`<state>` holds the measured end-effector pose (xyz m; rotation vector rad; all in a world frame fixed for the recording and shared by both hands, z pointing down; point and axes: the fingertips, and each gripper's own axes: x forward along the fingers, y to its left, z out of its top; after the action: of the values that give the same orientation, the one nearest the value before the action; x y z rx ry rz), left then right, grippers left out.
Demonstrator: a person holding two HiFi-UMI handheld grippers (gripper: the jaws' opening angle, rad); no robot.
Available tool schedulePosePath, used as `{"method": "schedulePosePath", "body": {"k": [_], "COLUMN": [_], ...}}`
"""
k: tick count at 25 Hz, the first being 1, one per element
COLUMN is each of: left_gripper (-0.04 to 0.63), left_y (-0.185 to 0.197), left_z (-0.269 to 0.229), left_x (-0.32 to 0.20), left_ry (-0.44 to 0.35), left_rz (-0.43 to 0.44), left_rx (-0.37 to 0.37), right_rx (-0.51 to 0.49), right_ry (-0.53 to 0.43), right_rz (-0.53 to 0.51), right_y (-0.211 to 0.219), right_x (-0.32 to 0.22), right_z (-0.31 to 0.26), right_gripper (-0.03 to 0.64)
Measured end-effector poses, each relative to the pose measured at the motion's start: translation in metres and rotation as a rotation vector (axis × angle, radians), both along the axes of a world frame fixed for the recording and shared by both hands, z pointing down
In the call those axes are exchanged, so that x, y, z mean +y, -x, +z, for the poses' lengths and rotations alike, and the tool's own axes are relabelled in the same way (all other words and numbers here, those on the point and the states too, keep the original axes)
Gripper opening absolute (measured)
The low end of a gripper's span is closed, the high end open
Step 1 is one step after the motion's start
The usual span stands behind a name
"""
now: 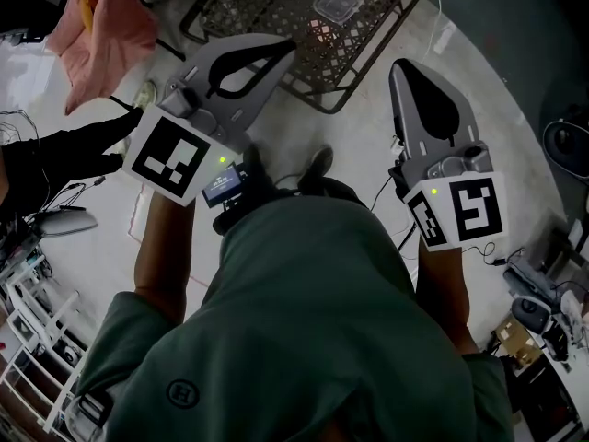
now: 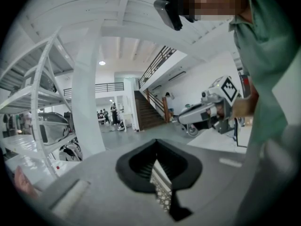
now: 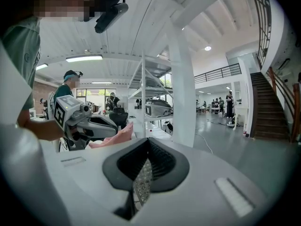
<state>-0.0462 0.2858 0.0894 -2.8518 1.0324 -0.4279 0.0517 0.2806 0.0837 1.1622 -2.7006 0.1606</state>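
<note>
Grippers held out in front of the green shirt (image 1: 304, 320), side by side and well apart, roughly level and pointing forward.

Left gripper (image 1: 279, 50): jaws pressed together, nothing between them. Right gripper (image 1: 401, 66): the same, closed and empty.

Judged: handling has not begun; neither gripper touches anything.

Below on the floor (image 1: 359, 127), a black wire basket (image 1: 354, 58) lies ahead of both tips, nearest the left one. A clear lidded box (image 1: 342, 0) sits inside it. A pink cloth (image 1: 106, 26) lies further left, apart from the basket.
</note>
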Motion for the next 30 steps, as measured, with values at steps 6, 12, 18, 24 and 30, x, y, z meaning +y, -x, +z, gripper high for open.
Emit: {"method": "schedulePosePath", "body": {"k": [6,12,18,24,30], "left_gripper": [0.002,0.002,0.002,0.002,0.002], "left_y": [-0.01,-0.024,-0.023,-0.014,0.003], "left_z": [-0.007,-0.021,-0.021,-0.012,-0.022], "left_x": [-0.001,0.002,-0.009,-0.048,-0.092], "left_ry": [-0.014,-0.04,-0.036,-0.018,-0.026], "left_rz": [-0.009,-0.022,-0.014,0.039,0.114], "left_rx": [-0.017,-0.039,-0.072,-0.041,-0.014], "right_rx": [-0.019,-0.035,-0.032,-0.004,0.015], "right_ry": [-0.013,-0.028,-0.021,-0.015,-0.011], "right_rz": [-0.012,-0.024,0.005,0.077,0.146], "right_y": [-0.009,-0.024,-0.035,-0.03,-0.009], "right_x": [-0.004,-0.004,-0.02,-0.049,-0.081], "right_z": [-0.003,-0.008,-0.003,0.0,-0.009], "right_gripper": [0.006,0.006,0.006,0.006,0.006]}}
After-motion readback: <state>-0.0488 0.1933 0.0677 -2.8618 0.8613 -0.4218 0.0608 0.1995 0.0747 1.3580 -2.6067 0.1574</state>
